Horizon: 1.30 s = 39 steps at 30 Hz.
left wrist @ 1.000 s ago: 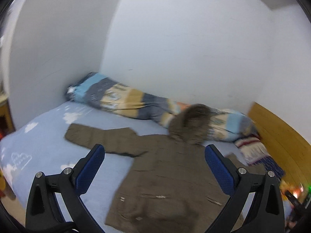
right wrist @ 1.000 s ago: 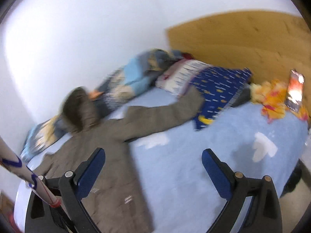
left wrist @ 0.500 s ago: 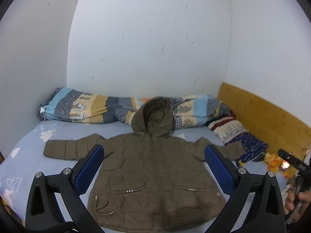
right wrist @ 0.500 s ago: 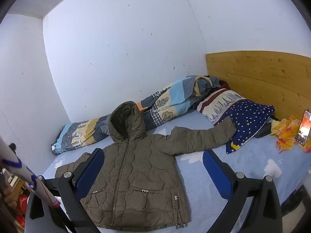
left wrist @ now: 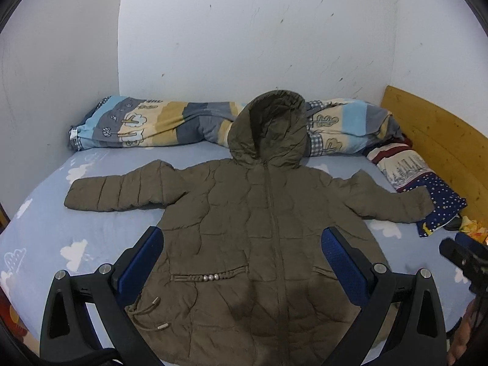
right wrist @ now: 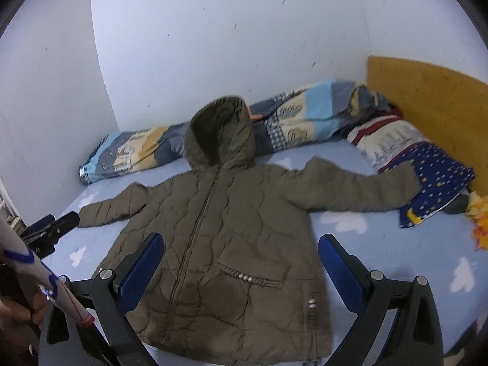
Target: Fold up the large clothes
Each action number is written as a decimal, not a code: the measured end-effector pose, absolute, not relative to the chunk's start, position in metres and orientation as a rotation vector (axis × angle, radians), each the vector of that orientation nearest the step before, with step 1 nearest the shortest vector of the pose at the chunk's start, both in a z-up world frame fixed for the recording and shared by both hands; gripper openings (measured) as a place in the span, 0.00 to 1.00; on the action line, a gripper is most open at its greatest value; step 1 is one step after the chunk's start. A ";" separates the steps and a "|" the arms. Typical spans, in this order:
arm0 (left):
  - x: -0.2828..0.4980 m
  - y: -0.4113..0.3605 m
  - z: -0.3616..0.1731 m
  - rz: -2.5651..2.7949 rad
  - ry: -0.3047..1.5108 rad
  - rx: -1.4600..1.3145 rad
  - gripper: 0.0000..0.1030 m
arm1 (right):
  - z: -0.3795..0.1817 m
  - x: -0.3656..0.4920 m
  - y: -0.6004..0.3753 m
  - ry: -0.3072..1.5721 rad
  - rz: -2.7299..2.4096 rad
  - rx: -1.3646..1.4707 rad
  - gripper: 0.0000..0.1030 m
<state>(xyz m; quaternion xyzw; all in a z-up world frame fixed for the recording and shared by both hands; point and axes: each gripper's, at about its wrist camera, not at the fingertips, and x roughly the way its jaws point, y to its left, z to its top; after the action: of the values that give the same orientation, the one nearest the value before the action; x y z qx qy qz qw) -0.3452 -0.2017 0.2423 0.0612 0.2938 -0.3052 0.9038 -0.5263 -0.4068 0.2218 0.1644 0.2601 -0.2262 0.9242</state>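
Observation:
An olive-green hooded padded jacket [left wrist: 259, 219] lies flat and zipped on the light blue bed sheet [left wrist: 61, 228], both sleeves spread out, the hood resting against a rolled quilt. It also shows in the right wrist view [right wrist: 219, 228]. My left gripper [left wrist: 242, 259] is open and empty, held above the jacket's lower half. My right gripper [right wrist: 241, 262] is open and empty, above the jacket's hem and right pocket. The right sleeve's cuff lies on a pillow.
A striped rolled quilt [left wrist: 158, 125] lies along the far wall. Pillows [right wrist: 427, 170] and a wooden headboard [right wrist: 427, 97] stand at the right. White walls close off the back and left. An orange item [right wrist: 479, 219] lies by the headboard.
Both grippers have swung to face the jacket squarely and moved closer to it. The jacket itself has not moved.

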 end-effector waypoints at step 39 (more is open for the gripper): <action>-0.325 -0.302 0.186 -0.687 0.613 0.283 1.00 | 0.193 -0.538 -0.533 0.521 -0.641 0.589 1.00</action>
<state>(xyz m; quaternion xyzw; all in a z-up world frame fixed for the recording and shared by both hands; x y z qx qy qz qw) -0.3246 -0.3016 0.1858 0.1360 0.2948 -0.3303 0.8863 -0.5384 -0.5335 0.1933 0.2819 0.2493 -0.3069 0.8741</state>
